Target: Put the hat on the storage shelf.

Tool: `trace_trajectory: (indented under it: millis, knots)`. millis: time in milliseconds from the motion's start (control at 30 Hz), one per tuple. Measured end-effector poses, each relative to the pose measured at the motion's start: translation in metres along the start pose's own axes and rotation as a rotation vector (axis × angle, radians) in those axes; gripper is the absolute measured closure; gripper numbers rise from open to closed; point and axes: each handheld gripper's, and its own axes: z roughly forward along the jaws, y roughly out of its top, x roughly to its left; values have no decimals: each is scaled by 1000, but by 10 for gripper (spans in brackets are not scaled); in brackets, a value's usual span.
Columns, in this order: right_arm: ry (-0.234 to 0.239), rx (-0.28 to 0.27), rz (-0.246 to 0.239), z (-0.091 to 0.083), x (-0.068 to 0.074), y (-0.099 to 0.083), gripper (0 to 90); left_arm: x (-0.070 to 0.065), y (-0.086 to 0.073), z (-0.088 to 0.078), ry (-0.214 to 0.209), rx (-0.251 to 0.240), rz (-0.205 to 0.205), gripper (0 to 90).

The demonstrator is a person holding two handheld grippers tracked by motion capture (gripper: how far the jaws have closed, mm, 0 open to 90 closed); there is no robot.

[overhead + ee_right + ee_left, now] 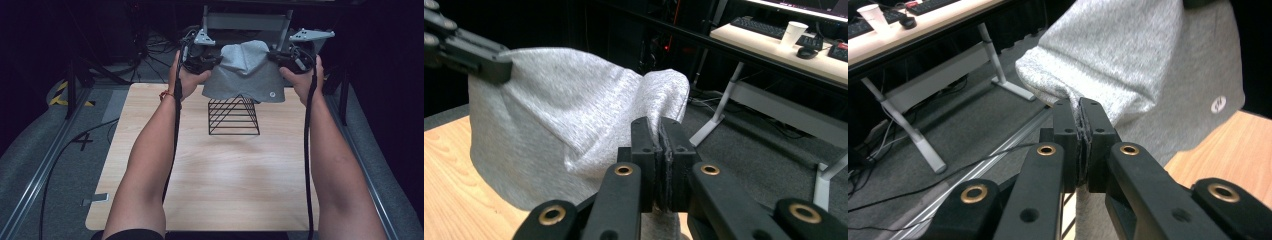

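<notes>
Here we hold a grey cloth [246,75] stretched between the two claws, lifted off the bench [215,170] and hanging above the black wire rack [233,116]. The left claw [1081,116] is clamped tight on one edge of the cloth, its jaws pressed together with only a thin fold of fabric between them; the right claw [659,135] is closed just as tightly on the opposite edge. Between the claws the cloth sags in a loose hump, and its lower hem hangs below both claws, just over the top of the rack. A small round badge [272,94] sits near the hem below the right claw.

To do this step well, we judge that both claws should stay level with each other and pull gently apart, so the slack goes out of the fabric before anything else. If we mean to drape the cloth over the rack, we should centre it first, with the rack midway between the claws, then lower both sides together so it does not slide off to one side. The grips are narrow pinches, so a sharp tug could pull the fabric free.

As for containers, the rack below the claws is the nearest to one, and its wire slots look empty.
</notes>
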Motion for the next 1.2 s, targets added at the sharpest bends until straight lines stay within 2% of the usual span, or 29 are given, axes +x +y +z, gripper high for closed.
trace_trajectory:
  millis: [333, 533, 733, 900, 1200]
  knots:
    - [16, -34, 0, -16, 4, -2, 864, -6, -2, -25, -28, -54, 15, 874]
    - [32, -43, -15, -26, 10, -4, 864, -12, -11, -30, -51, -53, 30, 873]
    - [43, -40, -18, -28, 15, -12, 864, -17, -19, -30, -66, -46, 32, 873]
    - [48, -27, -24, -26, 16, -18, 864, -19, -25, -26, -56, -9, 53, 872]
    - [75, 15, -7, -11, 19, -46, 863, -19, -55, -4, -73, 42, 23, 872]
